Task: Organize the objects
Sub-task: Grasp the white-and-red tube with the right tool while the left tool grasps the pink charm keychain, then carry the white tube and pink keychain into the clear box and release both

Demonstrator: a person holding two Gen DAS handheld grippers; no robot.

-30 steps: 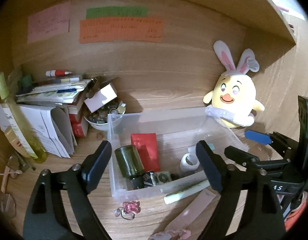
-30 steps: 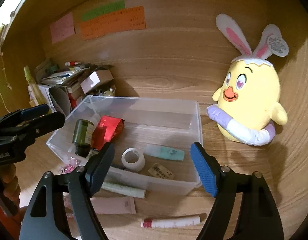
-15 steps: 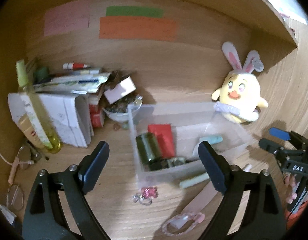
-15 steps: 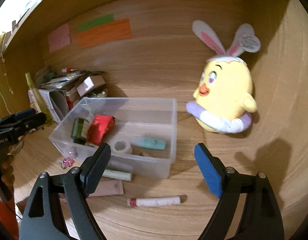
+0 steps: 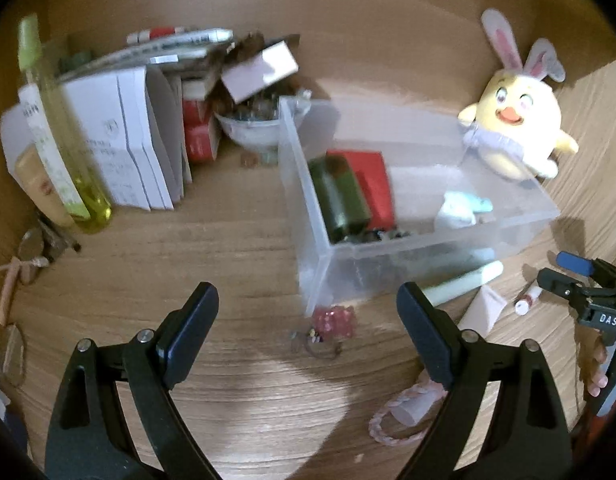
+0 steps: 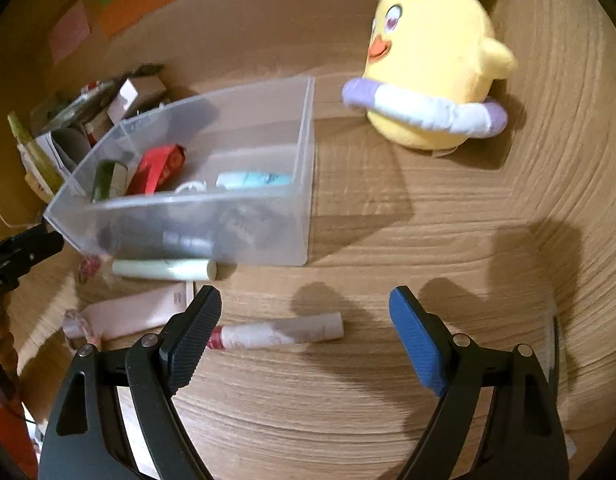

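A clear plastic bin (image 5: 392, 268) (image 6: 305, 168) stands on the wooden desk, holding a dark green bottle (image 5: 340, 200), a red box (image 5: 374, 184) and a pale blue tube (image 6: 254, 179). In front of it lie a pale green tube (image 6: 164, 269), a pink tube (image 6: 132, 314) and a white tube with a red end (image 6: 280, 332). My right gripper (image 6: 306, 304) is open low over the desk, the white tube just past its left fingertip. My left gripper (image 5: 306, 312) is open, with a pink hair clip (image 5: 333, 320) on the desk between its fingers, untouched.
A yellow chick plush with rabbit ears (image 5: 516, 132) (image 6: 432, 68) sits right of the bin. Stacked papers, boxes and a bowl of small items (image 5: 252, 132) crowd the back left, beside a yellow-green bottle (image 5: 64, 168). A pink braided band (image 5: 396, 424) lies near the front.
Both grippers have come down closer to the desk and tilted downward. The bin has slid up and aside in both views. The white tube now lies near the right gripper's fingers.
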